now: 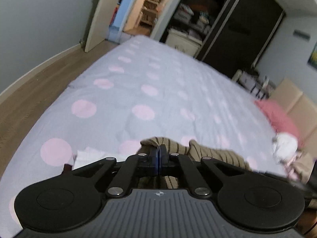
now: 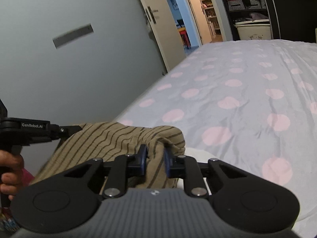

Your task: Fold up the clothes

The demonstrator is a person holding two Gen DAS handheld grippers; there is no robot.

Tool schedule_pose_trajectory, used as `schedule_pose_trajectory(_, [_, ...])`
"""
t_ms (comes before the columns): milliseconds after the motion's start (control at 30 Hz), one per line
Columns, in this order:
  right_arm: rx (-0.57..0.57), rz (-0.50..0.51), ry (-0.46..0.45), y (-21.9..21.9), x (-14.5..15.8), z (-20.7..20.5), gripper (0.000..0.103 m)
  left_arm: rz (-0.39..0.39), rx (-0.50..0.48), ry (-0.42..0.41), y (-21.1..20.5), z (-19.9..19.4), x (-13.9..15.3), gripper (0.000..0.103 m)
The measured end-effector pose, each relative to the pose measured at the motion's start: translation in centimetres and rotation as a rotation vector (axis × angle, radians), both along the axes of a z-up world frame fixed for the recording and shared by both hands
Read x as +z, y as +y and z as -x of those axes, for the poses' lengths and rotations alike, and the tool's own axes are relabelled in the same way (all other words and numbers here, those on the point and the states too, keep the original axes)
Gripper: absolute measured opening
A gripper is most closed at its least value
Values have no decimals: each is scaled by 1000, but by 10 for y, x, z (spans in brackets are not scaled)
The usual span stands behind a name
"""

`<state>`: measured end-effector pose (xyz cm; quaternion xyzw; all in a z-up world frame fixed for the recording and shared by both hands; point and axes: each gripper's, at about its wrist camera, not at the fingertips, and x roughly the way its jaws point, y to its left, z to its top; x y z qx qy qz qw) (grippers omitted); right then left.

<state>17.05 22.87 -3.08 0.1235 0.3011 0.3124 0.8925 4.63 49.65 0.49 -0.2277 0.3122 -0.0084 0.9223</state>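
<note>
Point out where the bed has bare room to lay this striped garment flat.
The dotted bedspread lies bare ahead of both claws, from the floor-side edge across to the far end near the wardrobe. It is crowded near the pink item and the white clothing, and beside the left claw, where the striped garment and a white cloth lie.

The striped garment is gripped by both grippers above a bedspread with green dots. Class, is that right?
One detail is wrong: the dots are pink, not green. The right wrist view shows the bedspread as pale lilac with pink dots. The rest stands: the right gripper pinches the tan striped garment, and the left gripper is shut on it too.
</note>
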Motion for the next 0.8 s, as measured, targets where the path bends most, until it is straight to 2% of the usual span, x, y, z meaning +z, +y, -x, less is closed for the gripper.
schedule_pose_trajectory(67, [-6,-12,8,-2,-2,0,18,0,32,-15,7,0,2,0])
schedule_pose_trajectory(100, [-9,-17,12,-3,-3,0,15,5,43,-10,9,0,-1,0])
schedule_pose_trajectory(267, [-1,3,49,-5,-12,-4,15,39,93,34,20,1,-17,0])
schedule_pose_trajectory(367, [22,-55,35,-11,-7,-2,30,67,118,40,25,3,-23,3])
schedule_pose_trajectory(400, [21,-69,34,-13,-5,-2,43,85,123,21,27,6,-22,11])
schedule_pose_trajectory(433, [9,-76,25,-15,-3,-1,46,84,137,9,27,9,-19,23])
schedule_pose_trajectory(500, [-9,-80,14,-17,-1,2,46,55,177,-9,28,15,-12,35])
schedule_pose_trajectory(533, [-16,-81,9,-18,0,4,46,50,182,-20,28,19,-7,35])
schedule_pose_trajectory(633, [-22,-82,3,-21,2,12,47,75,132,-51,24,31,5,35])
schedule_pose_trajectory(800, [6,-52,-7,-18,-3,25,50,-80,5,-55,-16,38,18,40])
